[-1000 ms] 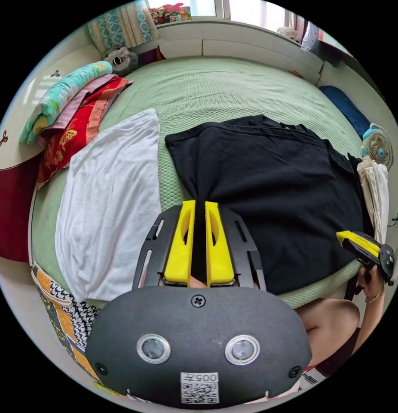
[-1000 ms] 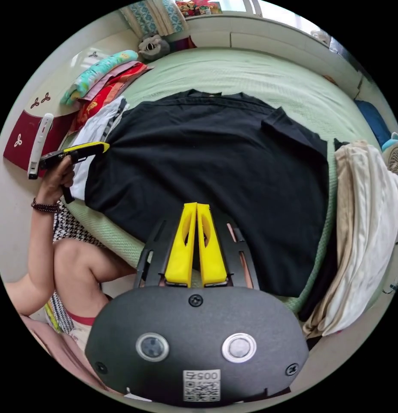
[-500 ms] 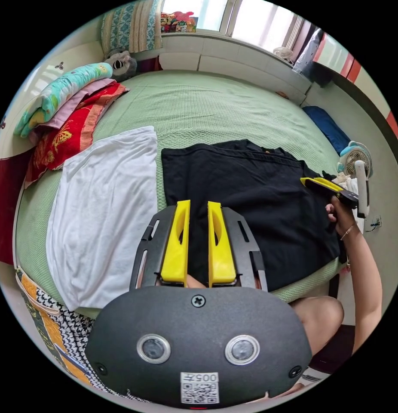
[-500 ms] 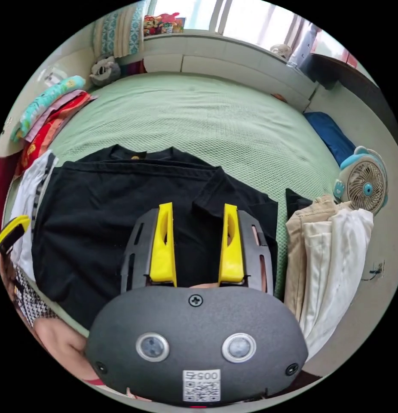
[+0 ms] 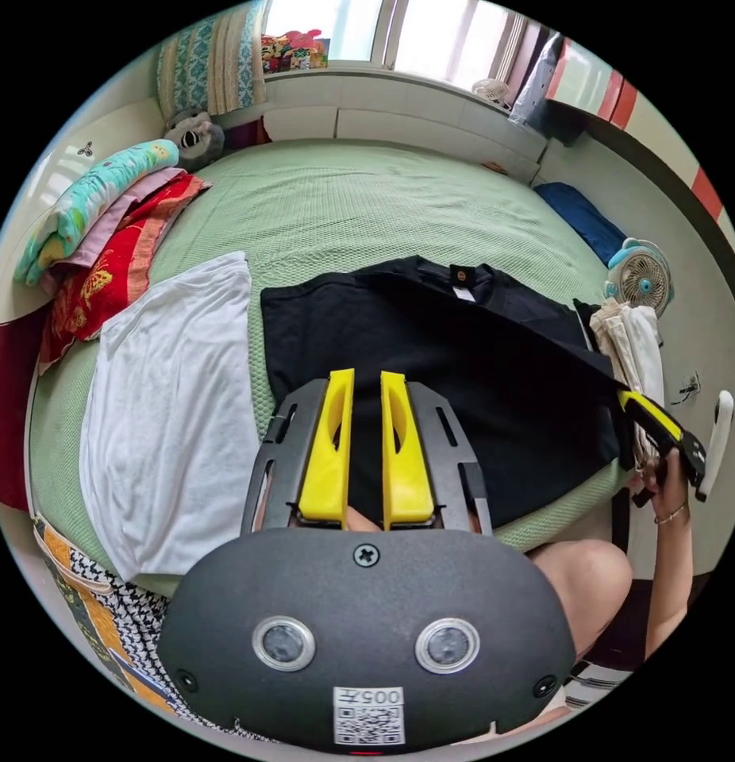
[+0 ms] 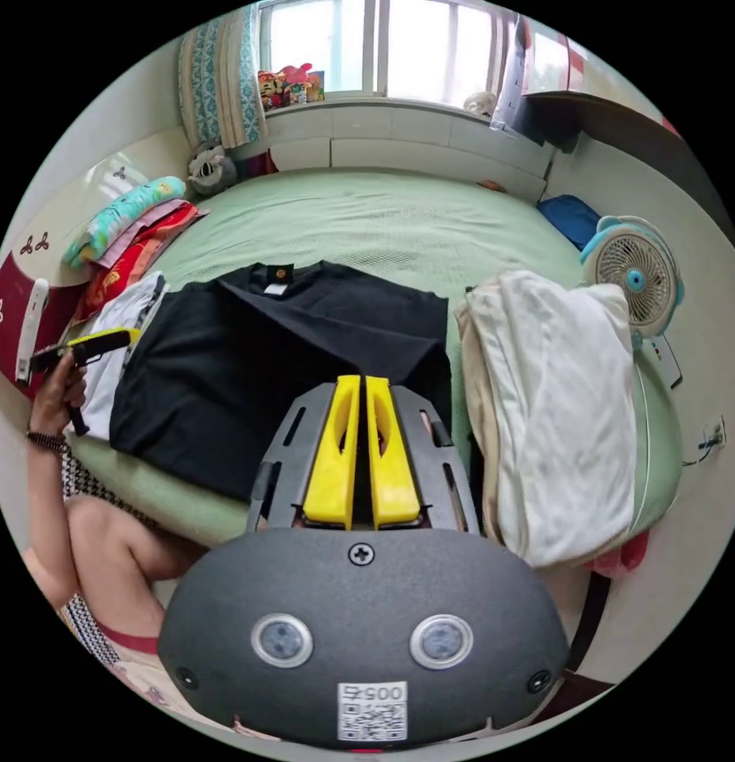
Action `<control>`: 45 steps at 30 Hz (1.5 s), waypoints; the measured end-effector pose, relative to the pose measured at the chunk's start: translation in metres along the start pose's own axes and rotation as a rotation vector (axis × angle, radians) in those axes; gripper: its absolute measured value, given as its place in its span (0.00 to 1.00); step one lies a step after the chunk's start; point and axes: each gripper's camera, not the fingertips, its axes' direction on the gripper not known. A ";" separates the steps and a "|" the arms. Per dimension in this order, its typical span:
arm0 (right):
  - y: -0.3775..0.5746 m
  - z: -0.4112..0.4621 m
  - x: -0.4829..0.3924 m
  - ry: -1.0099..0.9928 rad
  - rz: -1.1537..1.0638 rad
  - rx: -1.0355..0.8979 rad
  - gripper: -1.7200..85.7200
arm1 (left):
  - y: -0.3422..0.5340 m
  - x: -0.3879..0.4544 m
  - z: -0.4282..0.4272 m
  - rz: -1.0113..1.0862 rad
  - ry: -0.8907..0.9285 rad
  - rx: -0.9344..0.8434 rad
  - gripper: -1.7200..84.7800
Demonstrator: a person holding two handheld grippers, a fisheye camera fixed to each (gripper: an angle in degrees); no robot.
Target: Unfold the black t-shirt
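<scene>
the black t-shirt lay on the green bed, its collar with a small round label turned toward the window side, between a white garment on one flank and a pile of cream and white clothes on the other. in the left gripper view the left gripper stood over the shirt's near edge with its yellow jaws only a narrow gap apart, dark cloth showing between them; whether they actually pinched the fabric could not be told. in the right gripper view the right gripper had its jaws drawn nearly together on black cloth at the shirt's corner, and the left gripper view showed that corner stretched taut out to its tip, lifted off the bed. a small fan stood beside the cream pile
</scene>
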 end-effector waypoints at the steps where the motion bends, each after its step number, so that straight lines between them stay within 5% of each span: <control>1: 0.012 -0.008 0.003 -0.004 0.000 -0.004 0.00 | 0.007 0.005 -0.006 0.011 0.012 0.014 0.10; 9: 0.147 -0.045 0.051 0.004 0.119 -0.080 0.00 | 0.075 0.020 -0.069 0.042 -0.069 0.115 0.11; 22: 0.190 -0.033 0.064 -0.014 0.151 -0.145 0.00 | 0.137 -0.029 -0.060 0.014 -0.099 -0.015 0.21; 29: 0.209 -0.046 0.066 -0.006 0.112 -0.123 0.00 | 0.124 -0.028 -0.037 0.035 -0.082 -0.099 0.05; 35: 0.215 -0.062 0.075 -0.052 0.131 -0.152 0.00 | 0.156 -0.014 -0.082 0.099 -0.112 -0.031 0.03; 45: 0.236 -0.206 0.069 0.060 0.058 0.118 0.00 | 0.233 -0.006 -0.213 0.126 -0.096 0.139 0.03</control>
